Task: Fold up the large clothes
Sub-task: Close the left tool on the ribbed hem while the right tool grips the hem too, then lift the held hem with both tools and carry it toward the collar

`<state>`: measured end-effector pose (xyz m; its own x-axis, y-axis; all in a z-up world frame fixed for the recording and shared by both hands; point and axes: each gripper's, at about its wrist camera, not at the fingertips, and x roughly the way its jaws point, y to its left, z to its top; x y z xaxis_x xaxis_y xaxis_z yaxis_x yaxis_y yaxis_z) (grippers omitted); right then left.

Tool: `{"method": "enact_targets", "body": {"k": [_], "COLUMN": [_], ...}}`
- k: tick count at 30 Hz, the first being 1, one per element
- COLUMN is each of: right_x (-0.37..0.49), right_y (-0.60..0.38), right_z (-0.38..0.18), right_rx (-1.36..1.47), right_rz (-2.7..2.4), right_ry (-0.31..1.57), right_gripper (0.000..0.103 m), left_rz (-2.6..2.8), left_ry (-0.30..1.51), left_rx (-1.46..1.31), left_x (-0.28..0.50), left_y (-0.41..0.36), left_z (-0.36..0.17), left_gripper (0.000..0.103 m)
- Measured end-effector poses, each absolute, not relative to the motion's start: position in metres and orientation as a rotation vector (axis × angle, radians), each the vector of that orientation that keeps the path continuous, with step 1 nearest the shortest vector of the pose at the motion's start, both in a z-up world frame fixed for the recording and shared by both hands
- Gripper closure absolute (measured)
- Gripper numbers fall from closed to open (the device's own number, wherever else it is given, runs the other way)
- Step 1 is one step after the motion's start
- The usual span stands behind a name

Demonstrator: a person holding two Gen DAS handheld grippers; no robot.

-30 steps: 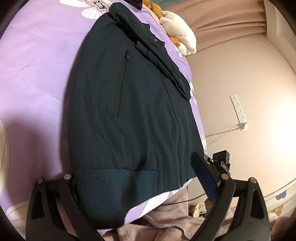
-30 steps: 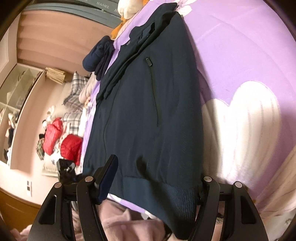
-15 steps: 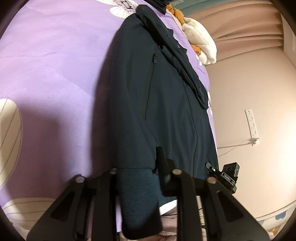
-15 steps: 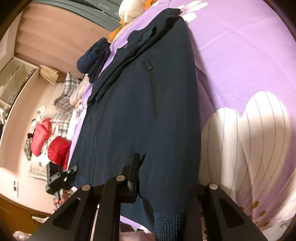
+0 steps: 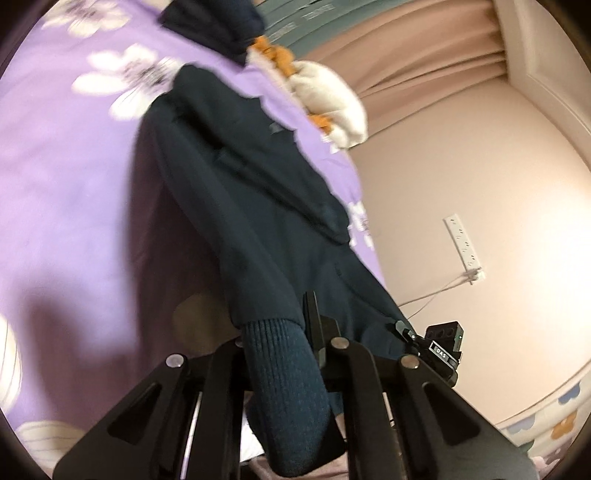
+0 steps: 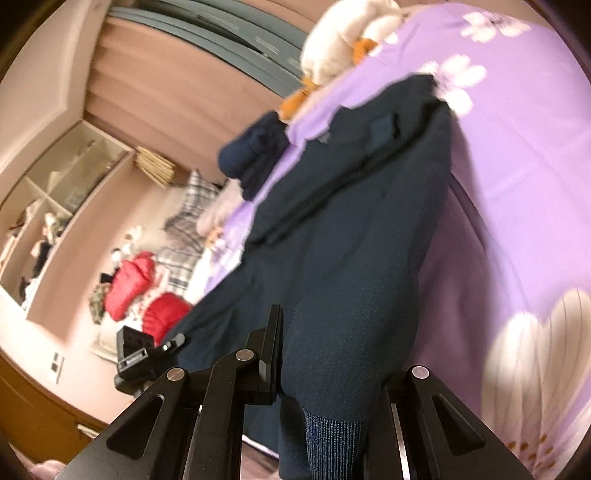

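A dark navy zip jacket lies lengthwise on the purple flowered bedspread, collar at the far end. My left gripper is shut on one corner of its ribbed hem, which hangs down between the fingers. In the right wrist view the jacket rises off the bedspread toward me. My right gripper is closing, pads pressing the other hem corner. Its right finger is hidden behind the cloth. Each gripper shows in the other's view: right gripper, left gripper.
A white and orange plush toy and folded navy clothes sit at the bed's far end. A socket strip hangs on the pink wall. Red bags, plaid cloth and open shelves stand beyond the bed.
Both grippers went from open on either side of the hem to shut on it. They have since risen, pulling the hem end of the jacket up off the bedspread.
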<state>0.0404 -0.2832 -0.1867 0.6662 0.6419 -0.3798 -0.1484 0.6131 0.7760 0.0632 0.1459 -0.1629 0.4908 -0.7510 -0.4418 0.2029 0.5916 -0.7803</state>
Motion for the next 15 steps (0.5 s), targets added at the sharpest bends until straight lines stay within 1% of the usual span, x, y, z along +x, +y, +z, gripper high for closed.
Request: {"method": "enact_targets", "body": {"k": [5, 15], "right_x": [0.04, 0.031], "right_y": [-0.282, -0.291], "right_z": [-0.169, -0.165], "right_rx": [0.754, 0.748], "right_rz": [0.528, 0.545], "right_ry": [0.638, 0.581], "right_gripper": [0.086, 0.087], "left_rz": [-0.655, -0.637], "left_ry": [0.815, 0.743], "left_rx": [-0.633, -0.489], "left_x": [0.064, 0.053], "left_y": [0.131, 0.113], "left_z": [-0.132, -0.111], "left_gripper": [0.094, 0.094]}}
